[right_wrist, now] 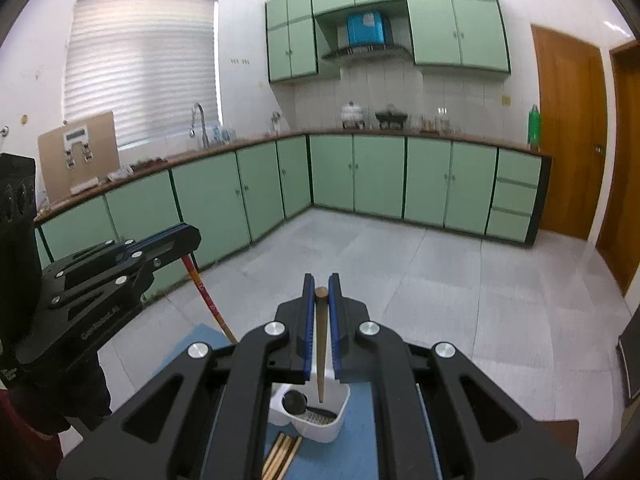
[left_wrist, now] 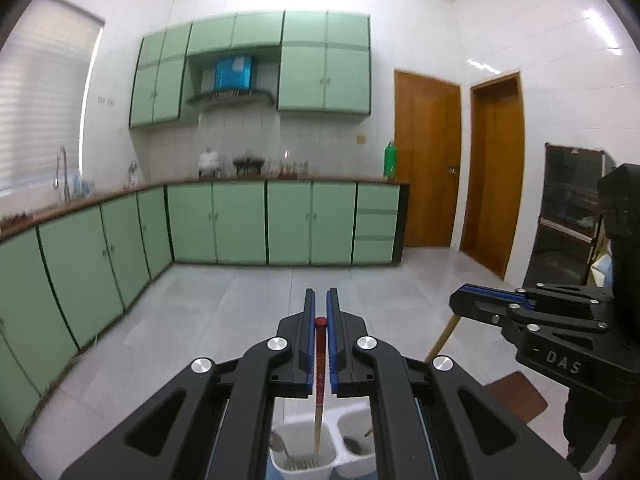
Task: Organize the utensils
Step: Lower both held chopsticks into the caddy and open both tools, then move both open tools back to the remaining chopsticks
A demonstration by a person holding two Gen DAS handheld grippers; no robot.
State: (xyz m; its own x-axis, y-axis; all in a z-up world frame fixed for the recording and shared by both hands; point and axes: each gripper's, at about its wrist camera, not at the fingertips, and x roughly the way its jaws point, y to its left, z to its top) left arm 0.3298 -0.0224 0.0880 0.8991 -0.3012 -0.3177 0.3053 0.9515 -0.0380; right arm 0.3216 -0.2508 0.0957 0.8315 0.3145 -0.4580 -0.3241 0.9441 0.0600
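Left wrist view: my left gripper (left_wrist: 321,320) is pinching a red-topped chopstick (left_wrist: 320,364) between its blue pads (left_wrist: 310,340), the jaws nearly together with only the stick's width separating them. The chopstick is hanging upright, its pale lower end dipping into the left compartment of a white utensil caddy (left_wrist: 326,462), where a metal spoon (left_wrist: 280,446) is leaning against the wall; I cannot tell whether the tip is touching the bottom. The right compartment is holding another dark-bowled utensil. Off to the right, my right gripper (left_wrist: 464,300) is showing in profile with a plain wooden chopstick (left_wrist: 442,340) slanting down from it. Right wrist view: that same gripper (right_wrist: 321,304) is clamping the wooden chopstick (right_wrist: 321,344) narrowly between its pads (right_wrist: 308,336), the point hovering inside the caddy (right_wrist: 340,420) beside a dark round ladle head (right_wrist: 295,402). The caddy is sitting on a blue mat (right_wrist: 360,440), and several more chopsticks (right_wrist: 280,456) are lying on the mat just in front of it.
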